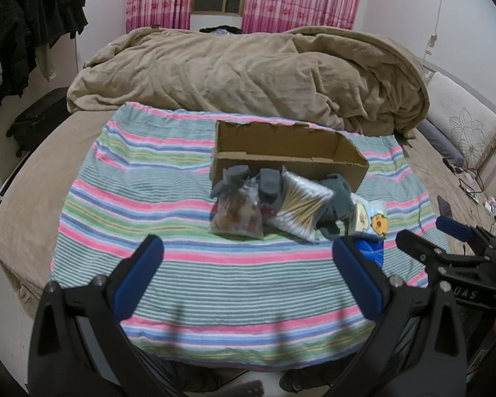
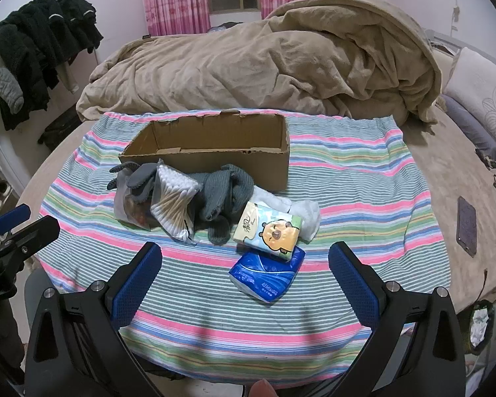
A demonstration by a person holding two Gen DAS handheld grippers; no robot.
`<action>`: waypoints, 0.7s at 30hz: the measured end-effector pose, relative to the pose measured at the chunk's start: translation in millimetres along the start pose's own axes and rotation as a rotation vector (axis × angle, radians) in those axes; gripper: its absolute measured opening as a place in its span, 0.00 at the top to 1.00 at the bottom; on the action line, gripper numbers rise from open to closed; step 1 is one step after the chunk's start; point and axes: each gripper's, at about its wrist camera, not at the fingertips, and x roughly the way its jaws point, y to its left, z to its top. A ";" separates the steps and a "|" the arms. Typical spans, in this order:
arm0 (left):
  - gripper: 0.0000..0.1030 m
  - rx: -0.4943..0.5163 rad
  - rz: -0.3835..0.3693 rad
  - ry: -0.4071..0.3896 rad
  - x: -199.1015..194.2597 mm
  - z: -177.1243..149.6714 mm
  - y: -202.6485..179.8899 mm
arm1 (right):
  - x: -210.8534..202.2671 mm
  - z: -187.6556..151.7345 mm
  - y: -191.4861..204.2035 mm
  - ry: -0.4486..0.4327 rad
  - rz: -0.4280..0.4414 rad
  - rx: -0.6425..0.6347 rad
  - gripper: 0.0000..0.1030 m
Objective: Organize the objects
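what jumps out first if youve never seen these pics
An open brown cardboard box sits on a pink, green and blue striped cloth spread over the bed. Heaped against its near side are grey knitted gloves, a clear bag of cotton swabs, a cartoon-printed tissue pack and a blue tissue pack. Behind lies a rumpled tan blanket.

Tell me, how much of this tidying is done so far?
Nothing looks done yet: the cardboard box appears empty. Nothing is in hand; the left tongs and right tongs are both open. Still left in front of the box: cotton swabs, grey gloves, cartoon tissue pack, blue tissue pack.
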 end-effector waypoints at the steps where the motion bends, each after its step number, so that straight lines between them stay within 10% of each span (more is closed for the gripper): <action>1: 0.00 -0.001 0.000 0.001 0.4 0.2 0.2 | 0.5 -0.5 0.3 0.000 0.000 0.001 0.01; 21: 0.00 0.002 0.000 0.009 4.1 1.0 -0.9 | 5.6 -1.9 -2.1 0.008 0.007 0.010 0.01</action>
